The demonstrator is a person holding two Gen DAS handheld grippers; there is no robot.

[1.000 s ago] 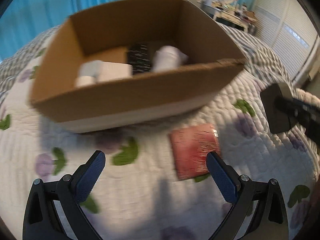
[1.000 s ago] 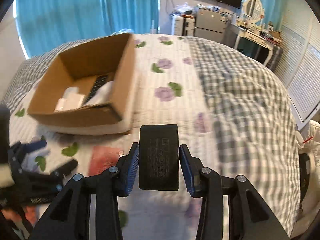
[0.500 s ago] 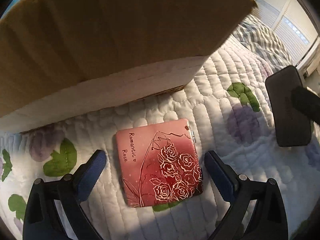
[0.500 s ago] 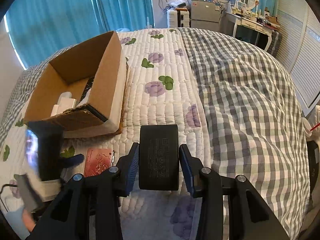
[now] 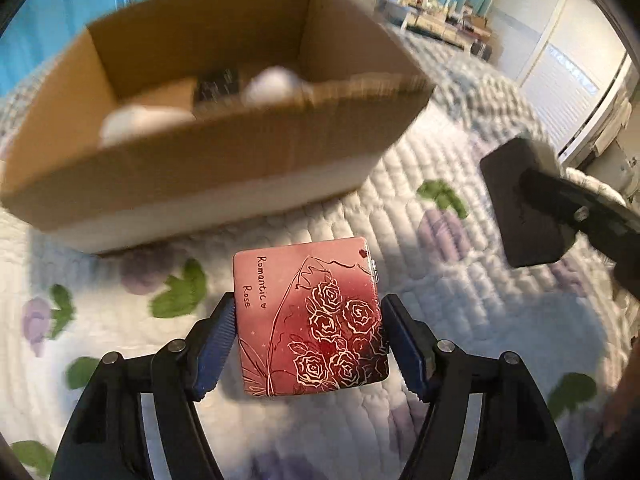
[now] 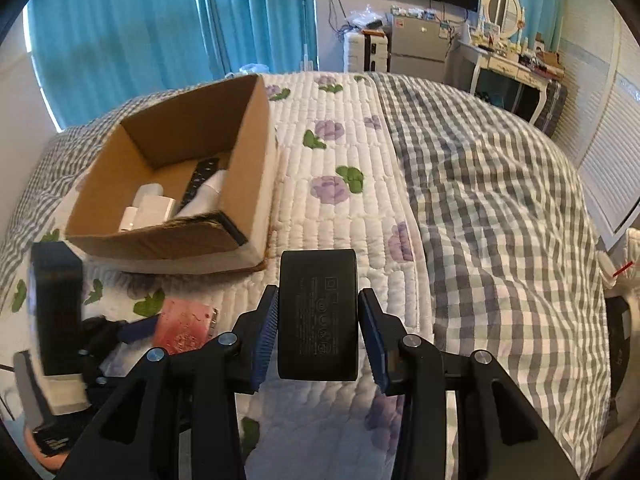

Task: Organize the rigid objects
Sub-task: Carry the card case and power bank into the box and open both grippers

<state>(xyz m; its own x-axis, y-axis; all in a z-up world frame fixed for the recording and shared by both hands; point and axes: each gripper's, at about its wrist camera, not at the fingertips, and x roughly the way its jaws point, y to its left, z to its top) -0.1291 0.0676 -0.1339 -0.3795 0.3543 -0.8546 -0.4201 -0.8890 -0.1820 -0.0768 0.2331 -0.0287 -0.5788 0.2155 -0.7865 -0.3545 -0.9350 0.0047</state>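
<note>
The sorting is partly done, by the look of it: the cardboard box (image 6: 176, 184) already holds several things, while two more are in hand and not yet inside.

Ahead of the left gripper (image 5: 308, 344), the box sits on the quilted bed (image 5: 400, 200), its near wall beyond the fingertips. Inside, blurred in the left wrist view but clearer from the right wrist view, lie a few white items (image 6: 150, 208), seemingly small boxes or bottles, and a dark flat object (image 6: 202, 180) leaning among them; exactly what they are is hard to tell.

Between the left fingers (image 5: 216, 344) lies the pink rose-printed case (image 5: 308, 320), lettered "Romantic Rose". The jaws are closing on it, the left pad against its edge, the right pad at or just off the other edge; whether it has lifted off the bed cannot be told.

The right gripper (image 6: 318, 332) is clamped partway open on a black rounded block (image 6: 318, 312), held upright between its fingers above the bed, to the right of the box.

Left to do, as I judge it: carry both items over the box rim and release them inside.
</note>
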